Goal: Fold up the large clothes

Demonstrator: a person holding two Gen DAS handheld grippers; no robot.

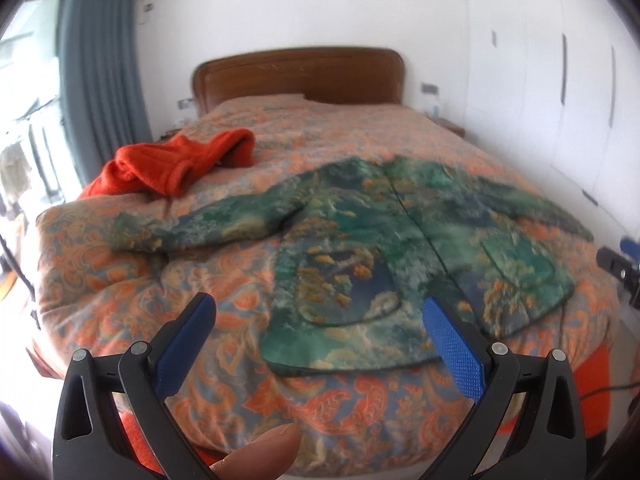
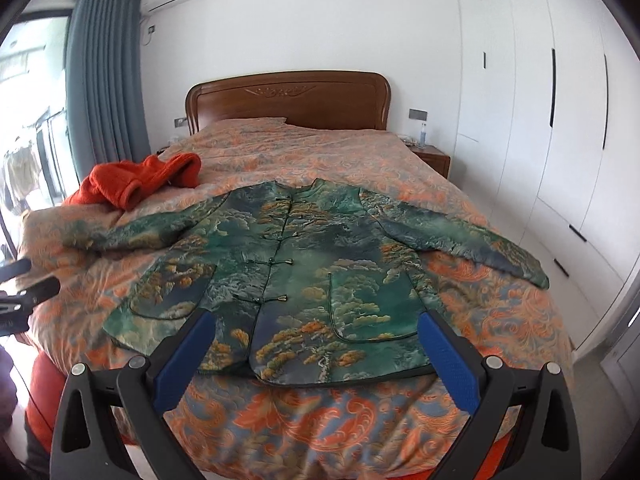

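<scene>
The green brocade jacket with gold tree-and-cloud pattern and knotted frog buttons lies face up and buttoned on the foot half of the bed, collar toward the headboard at 12 o'clock and hem near the bed's foot edge at 6 o'clock. Both sleeves are spread out, one toward 9 o'clock and the other toward 3 o'clock, so the whole garment lies open and flat, which looks like the starting layout for a fold rather than a fold in hand. The right hand-held gripper hovers above the hem with its blue-padded fingers splayed wide and nothing between them, roughly centred on the jacket's front (a fair place to survey both sides). The left hand-held gripper is likewise released and empty, held off toward the jacket's 8 o'clock corner, above the bedding rather than the cloth; a fingertip of the person shows at its base. In my judgement no fold has been made yet, and the nearest sensible grips are a sleeve cuff or a hem corner. Beneath it is the orange-and-blue paisley quilt, soft and rumpled, so cloth may drag on it. A crumpled orange-red knitted garment waits at 10 o'clock, well apart, before the carved wooden headboard.
</scene>
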